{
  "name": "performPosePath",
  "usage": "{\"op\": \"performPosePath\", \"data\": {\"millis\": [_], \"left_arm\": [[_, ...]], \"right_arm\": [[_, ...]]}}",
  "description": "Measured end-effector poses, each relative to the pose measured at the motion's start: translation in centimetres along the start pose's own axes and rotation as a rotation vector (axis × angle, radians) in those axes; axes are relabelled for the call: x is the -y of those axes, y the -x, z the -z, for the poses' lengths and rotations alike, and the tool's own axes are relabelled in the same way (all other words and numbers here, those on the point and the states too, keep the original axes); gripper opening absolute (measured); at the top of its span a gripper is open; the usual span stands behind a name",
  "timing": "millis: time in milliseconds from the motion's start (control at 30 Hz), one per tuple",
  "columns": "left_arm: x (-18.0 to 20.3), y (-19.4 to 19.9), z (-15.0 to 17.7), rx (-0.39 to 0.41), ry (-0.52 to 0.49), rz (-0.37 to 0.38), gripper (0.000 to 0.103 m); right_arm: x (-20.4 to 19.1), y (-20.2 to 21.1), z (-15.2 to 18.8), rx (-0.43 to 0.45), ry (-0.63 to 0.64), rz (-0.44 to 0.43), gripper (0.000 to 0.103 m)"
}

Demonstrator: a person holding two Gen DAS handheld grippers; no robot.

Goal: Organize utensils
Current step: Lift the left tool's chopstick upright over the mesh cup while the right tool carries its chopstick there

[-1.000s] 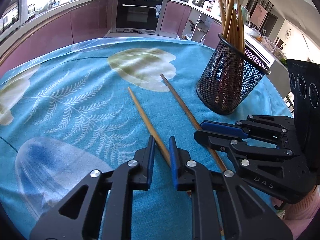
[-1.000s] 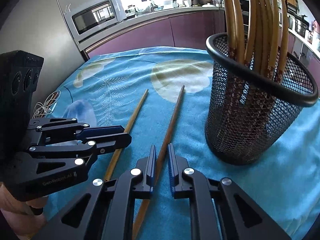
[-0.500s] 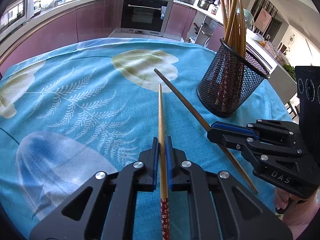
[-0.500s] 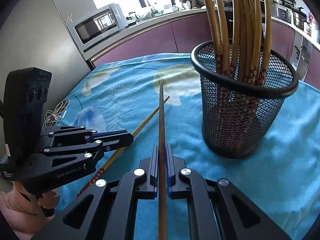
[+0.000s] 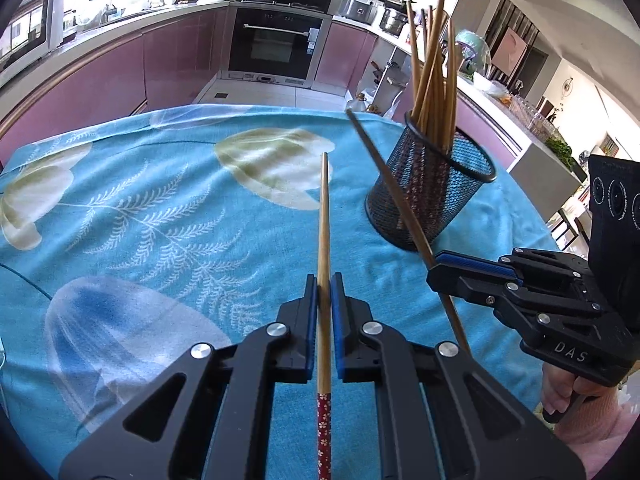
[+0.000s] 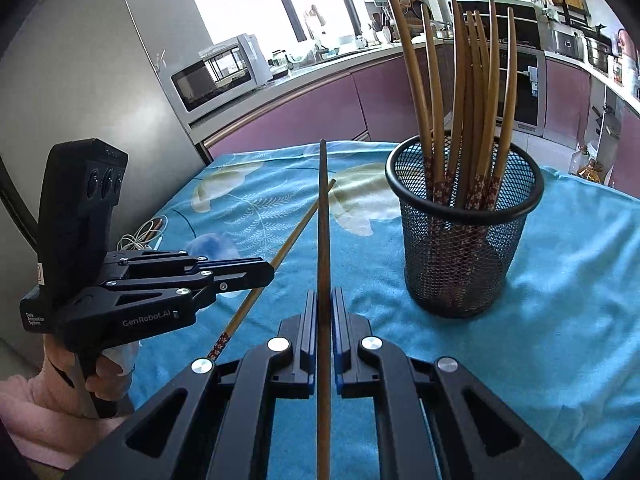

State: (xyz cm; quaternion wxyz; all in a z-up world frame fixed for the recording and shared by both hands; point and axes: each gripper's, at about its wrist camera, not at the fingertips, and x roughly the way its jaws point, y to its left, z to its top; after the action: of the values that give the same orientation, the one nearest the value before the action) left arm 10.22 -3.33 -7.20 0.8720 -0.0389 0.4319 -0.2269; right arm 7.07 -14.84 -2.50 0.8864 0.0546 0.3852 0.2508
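Observation:
My left gripper [image 5: 324, 280] is shut on a light wooden chopstick [image 5: 325, 216] with a red flowered end, lifted off the cloth and pointing forward. My right gripper [image 6: 324, 294] is shut on a darker chopstick [image 6: 323, 216], also raised. In the left wrist view the right gripper [image 5: 440, 260] shows at the right, its chopstick [image 5: 384, 168] slanting up past the black mesh holder [image 5: 434, 196]. In the right wrist view the left gripper [image 6: 268, 270] sits at the left with its chopstick [image 6: 296, 228]. The mesh holder [image 6: 466, 248] stands right of both, with several chopsticks upright in it.
The table wears a blue cloth [image 5: 140, 216] with leaf and flower prints. A white cable [image 6: 140, 236] lies at its left edge. Purple kitchen cabinets [image 5: 120, 68], an oven [image 5: 276, 44] and a microwave [image 6: 216, 74] stand behind. A person's hand in a pink sleeve [image 6: 52, 396] holds the left gripper.
Both grippers closed on the chopsticks that lay on the cloth and lifted them; each stick now lines up straight between its fingers, tips raised off the table.

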Motion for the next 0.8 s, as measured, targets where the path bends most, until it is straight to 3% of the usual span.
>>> {"op": "performPosePath", "data": {"millis": [400,800], "left_arm": [[1.3,3.2,-1.0,0.057,-0.007,0.117,0.007],[2.2,5.2,-1.8,0.109,-0.013,0.189,0.007]], "right_arm": [[1.2,3.4,-0.4,0.082,-0.031,0.000,0.006],[2.4,5.8,-0.8,0.149,-0.053,0.000,0.006]]}}
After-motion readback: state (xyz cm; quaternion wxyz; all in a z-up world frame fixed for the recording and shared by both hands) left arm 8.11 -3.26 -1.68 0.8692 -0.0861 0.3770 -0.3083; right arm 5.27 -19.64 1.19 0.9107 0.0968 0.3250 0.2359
